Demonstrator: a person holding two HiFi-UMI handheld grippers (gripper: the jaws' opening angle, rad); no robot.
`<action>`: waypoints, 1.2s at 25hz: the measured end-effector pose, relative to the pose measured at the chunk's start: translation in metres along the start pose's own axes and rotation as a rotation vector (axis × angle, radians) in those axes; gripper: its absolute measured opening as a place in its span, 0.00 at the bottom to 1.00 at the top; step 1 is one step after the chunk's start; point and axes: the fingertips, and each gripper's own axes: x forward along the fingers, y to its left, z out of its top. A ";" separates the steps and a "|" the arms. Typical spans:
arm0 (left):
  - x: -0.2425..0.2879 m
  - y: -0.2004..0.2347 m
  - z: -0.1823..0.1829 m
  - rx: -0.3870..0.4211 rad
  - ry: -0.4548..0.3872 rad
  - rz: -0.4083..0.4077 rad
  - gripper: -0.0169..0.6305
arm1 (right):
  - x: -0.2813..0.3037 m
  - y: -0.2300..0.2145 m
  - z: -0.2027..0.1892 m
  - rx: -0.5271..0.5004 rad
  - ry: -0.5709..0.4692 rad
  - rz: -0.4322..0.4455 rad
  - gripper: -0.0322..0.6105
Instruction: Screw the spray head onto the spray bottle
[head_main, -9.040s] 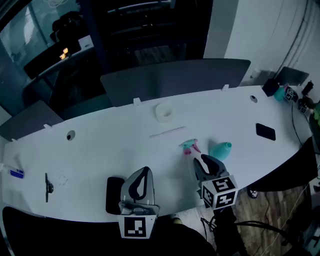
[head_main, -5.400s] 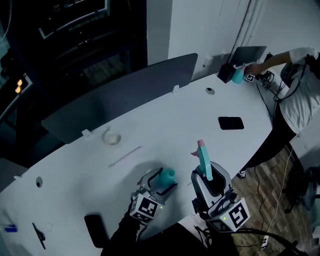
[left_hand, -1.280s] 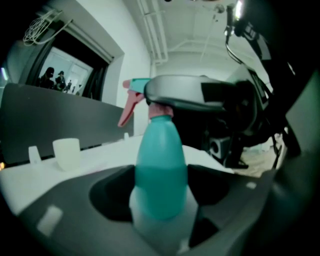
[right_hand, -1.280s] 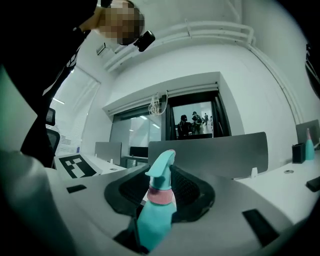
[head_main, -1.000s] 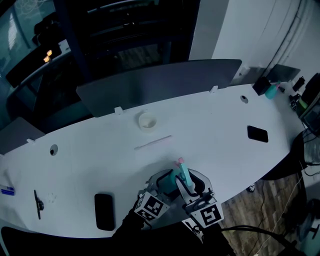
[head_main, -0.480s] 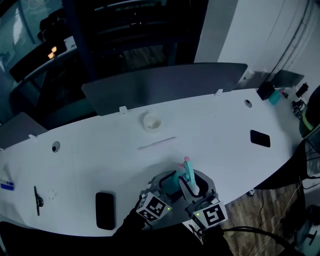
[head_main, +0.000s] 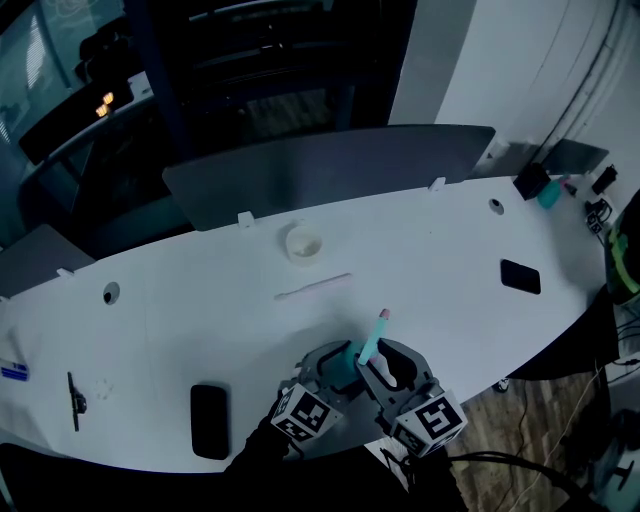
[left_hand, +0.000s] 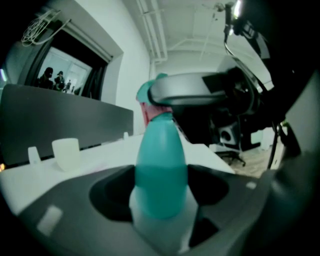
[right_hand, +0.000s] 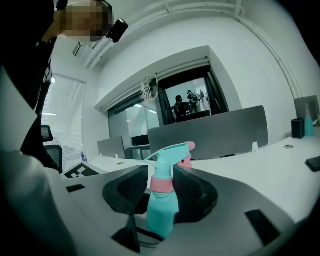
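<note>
My right gripper (right_hand: 161, 196) stands released. Its jaws have just been opening, with the pink collar (right_hand: 161, 184) of the spray head (right_hand: 169, 151) between them and the pads just beside it. The head sits on top of the teal spray bottle (left_hand: 161, 170). My left gripper (left_hand: 160, 212) is clenched on that bottle's body, holding it over the near edge of the white table (head_main: 450, 250). A white cup (head_main: 303, 243) stands well apart, farther across the table.

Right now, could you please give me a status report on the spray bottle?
Left hand-held gripper clamped on spray bottle. Right hand-held gripper: jaws just opening, spray head between them. Head seated on bottle neck. Nothing in the way.
</note>
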 end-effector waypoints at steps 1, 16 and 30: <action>0.000 0.000 0.000 -0.001 0.001 0.000 0.54 | 0.000 0.001 -0.001 -0.009 0.008 0.004 0.30; 0.000 0.000 0.000 0.000 0.001 -0.004 0.54 | 0.001 0.005 0.001 -0.210 -0.075 -0.034 0.28; 0.002 -0.004 0.000 0.007 0.002 -0.019 0.54 | -0.008 0.001 -0.002 -0.153 -0.162 -0.087 0.28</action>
